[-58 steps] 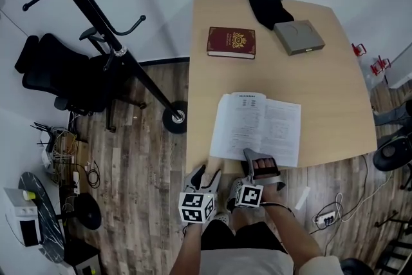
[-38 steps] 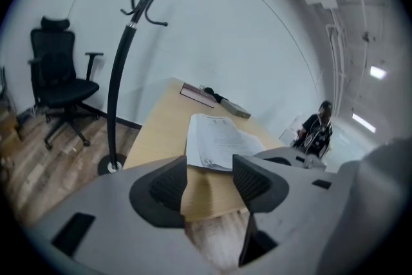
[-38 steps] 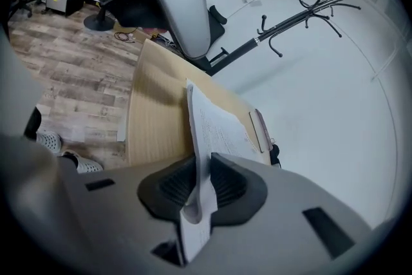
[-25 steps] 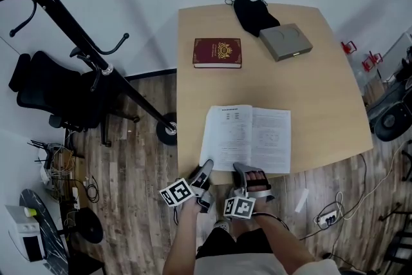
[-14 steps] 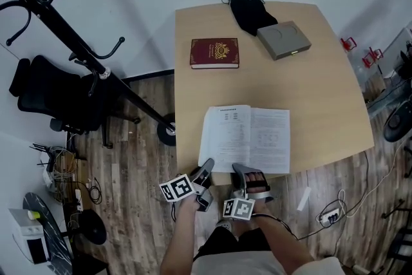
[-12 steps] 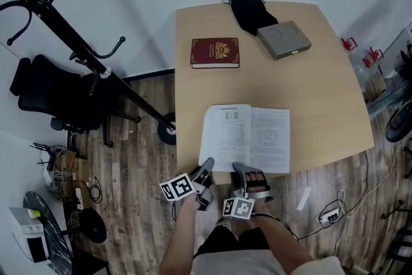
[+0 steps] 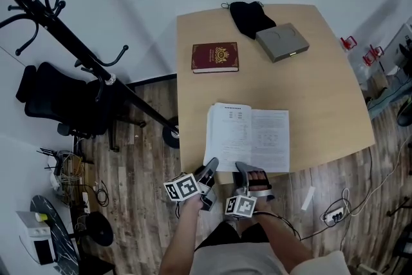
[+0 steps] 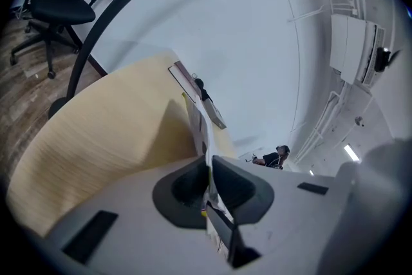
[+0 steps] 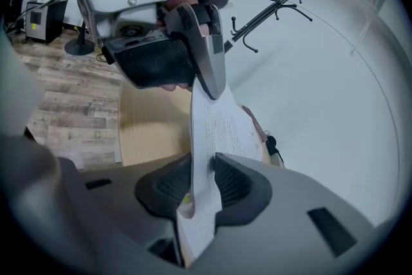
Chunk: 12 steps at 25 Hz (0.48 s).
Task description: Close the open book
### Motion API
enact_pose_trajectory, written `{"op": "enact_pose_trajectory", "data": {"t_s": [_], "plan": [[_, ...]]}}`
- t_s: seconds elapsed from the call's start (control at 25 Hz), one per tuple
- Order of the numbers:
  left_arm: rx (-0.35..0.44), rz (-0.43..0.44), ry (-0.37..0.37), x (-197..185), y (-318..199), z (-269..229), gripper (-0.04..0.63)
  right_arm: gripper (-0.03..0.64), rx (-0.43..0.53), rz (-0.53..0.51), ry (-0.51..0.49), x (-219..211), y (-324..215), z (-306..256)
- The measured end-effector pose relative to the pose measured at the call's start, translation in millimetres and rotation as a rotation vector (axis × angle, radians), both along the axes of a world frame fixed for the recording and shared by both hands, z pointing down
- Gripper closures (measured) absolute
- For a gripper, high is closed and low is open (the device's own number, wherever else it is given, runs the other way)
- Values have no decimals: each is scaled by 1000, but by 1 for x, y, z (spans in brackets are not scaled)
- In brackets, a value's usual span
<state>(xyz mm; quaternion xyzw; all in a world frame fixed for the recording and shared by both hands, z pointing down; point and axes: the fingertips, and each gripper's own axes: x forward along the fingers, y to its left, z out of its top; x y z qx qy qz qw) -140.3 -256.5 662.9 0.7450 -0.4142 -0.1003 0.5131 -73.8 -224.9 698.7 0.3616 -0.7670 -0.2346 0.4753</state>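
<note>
From the head view the print on the open book [image 7: 248, 137] is too small to read. In the left gripper view a raised page [image 8: 196, 122] stands edge-on, so its faces are hidden, and it screens the bench [image 8: 109, 132] to its right. The coat rack [image 7: 77, 43] is cut off by the head view's top and left edges. The cloth [image 7: 248, 15] seems to run partly under the box [image 7: 282, 42].

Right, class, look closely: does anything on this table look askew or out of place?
Nothing spilled or damaged. The open book has its left pages lifted off the table, pinched in the left gripper, whose jaws have just been closing. The grey box sits askew.
</note>
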Motion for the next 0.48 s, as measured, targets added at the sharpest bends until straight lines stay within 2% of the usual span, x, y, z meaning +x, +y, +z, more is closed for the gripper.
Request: {"op": "enact_pose_trajectory", "data": {"t_s": [0.16, 0.32, 0.48], "plan": [[7, 2, 3, 5, 0, -6, 560, 506, -9, 5, -5, 4, 1, -3], [12, 22, -44, 8, -1, -11, 560, 483, -50, -25, -4, 5, 2, -2], [25, 41, -58, 15, -1, -22, 560, 460, -106, -65, -24, 7, 7, -10]]}}
